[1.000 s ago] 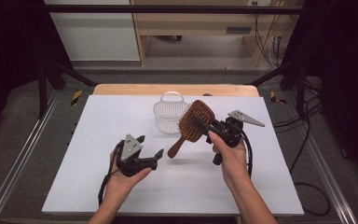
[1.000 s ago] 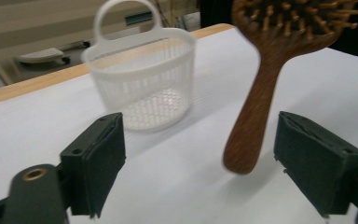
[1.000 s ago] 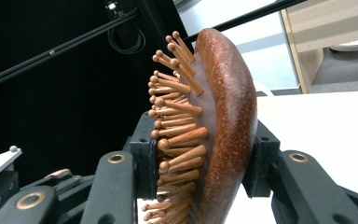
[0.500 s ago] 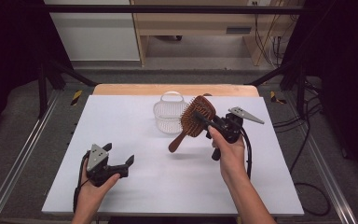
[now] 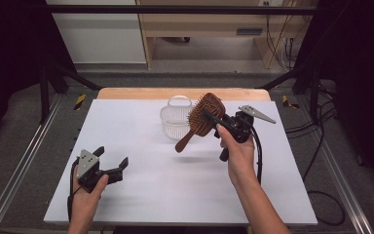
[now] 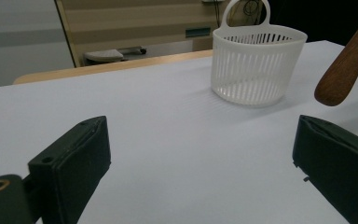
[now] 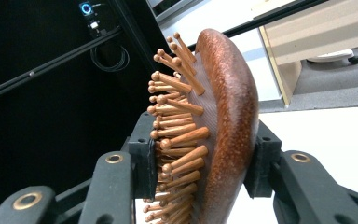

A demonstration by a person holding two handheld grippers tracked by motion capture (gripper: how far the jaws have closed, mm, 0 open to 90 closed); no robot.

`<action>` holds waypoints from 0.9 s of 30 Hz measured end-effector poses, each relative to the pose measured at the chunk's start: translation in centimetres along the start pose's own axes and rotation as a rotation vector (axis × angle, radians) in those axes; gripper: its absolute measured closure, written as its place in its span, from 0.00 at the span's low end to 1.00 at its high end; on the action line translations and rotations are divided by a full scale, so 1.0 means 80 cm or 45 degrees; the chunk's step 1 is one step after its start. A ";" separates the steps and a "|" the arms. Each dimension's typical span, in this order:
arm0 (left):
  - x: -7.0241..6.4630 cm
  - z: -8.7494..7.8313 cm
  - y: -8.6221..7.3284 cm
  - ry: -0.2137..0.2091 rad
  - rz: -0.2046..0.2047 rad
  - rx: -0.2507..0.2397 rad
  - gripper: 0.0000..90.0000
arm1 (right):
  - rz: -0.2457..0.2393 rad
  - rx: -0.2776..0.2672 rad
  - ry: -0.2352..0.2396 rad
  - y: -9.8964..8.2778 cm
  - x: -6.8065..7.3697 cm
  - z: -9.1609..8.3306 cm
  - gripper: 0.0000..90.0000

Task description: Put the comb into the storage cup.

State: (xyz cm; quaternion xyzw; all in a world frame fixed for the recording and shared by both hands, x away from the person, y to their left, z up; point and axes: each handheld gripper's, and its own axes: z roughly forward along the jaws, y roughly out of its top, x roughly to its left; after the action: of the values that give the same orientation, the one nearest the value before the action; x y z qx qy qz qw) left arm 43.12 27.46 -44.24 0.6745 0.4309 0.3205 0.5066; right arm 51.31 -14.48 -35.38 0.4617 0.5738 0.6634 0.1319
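My right gripper point(image 5: 213, 118) clamps the wooden hairbrush point(image 5: 205, 115) by its head. My left gripper point(image 5: 111, 158) has just been opening, with nothing between its jaws. The white basket point(image 6: 257, 63) stands well ahead of them.

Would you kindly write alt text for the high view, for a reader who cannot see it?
The right gripper holds a wooden hairbrush by its head above a white table, beside a white basket. The left gripper, jaws open and holding nothing, sits near the table's front left.
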 end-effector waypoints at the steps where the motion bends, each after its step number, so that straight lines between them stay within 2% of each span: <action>1: 0.001 -0.001 0.000 0.004 -0.004 -0.005 0.05 | 0.004 -0.003 0.001 0.002 0.001 0.001 0.61; 11: 0.008 -0.001 -0.002 0.023 -0.016 -0.014 0.05 | 0.036 -0.044 -0.002 0.022 0.010 0.023 0.61; 27: 0.005 0.001 -0.003 0.015 -0.010 -0.013 0.05 | 0.066 -0.125 -0.037 0.054 0.021 0.060 0.61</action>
State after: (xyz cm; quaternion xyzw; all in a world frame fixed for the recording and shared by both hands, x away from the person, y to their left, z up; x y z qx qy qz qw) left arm 43.29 27.80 -44.47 0.6683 0.4350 0.3247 0.5087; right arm 55.61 -11.58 -31.18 0.4787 0.5265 0.6873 0.1456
